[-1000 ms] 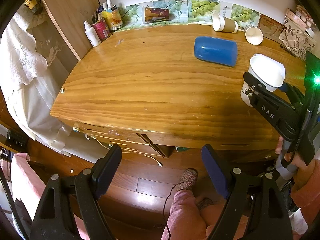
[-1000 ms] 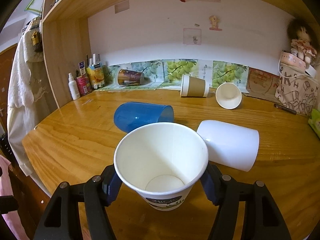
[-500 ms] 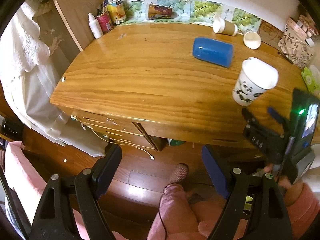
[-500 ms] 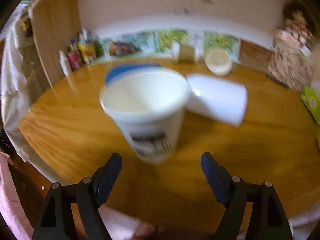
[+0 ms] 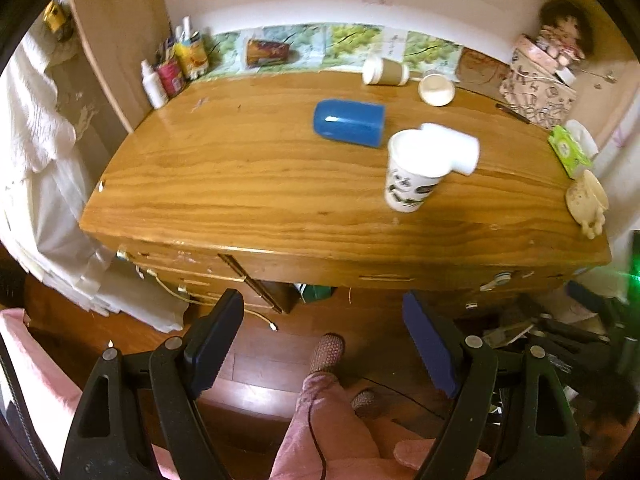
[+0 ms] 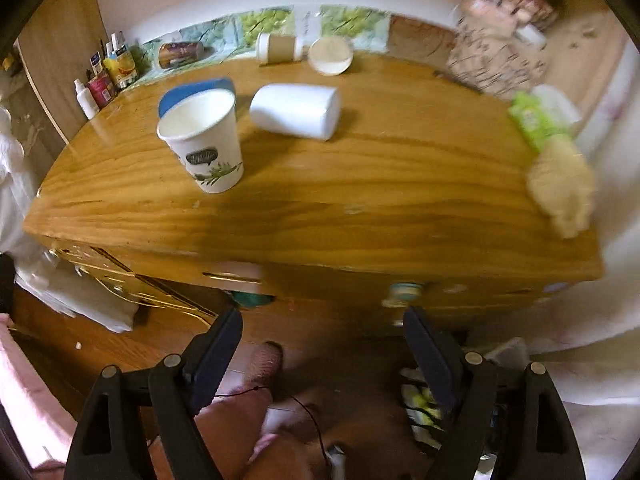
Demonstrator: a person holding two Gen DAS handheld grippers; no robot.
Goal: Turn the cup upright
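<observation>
Currently both my grippers, left (image 5: pixel 322 332) and right (image 6: pixel 322 346), hang off the front edge of the wooden desk (image 5: pixel 248 184), jaws spread apart and holding nothing. Printed paper cup (image 6: pixel 204 144) stands upright, mouth up, near that edge, just before a blue cup (image 5: pixel 349 122) and a white cup (image 6: pixel 295 111) lying sideways
</observation>
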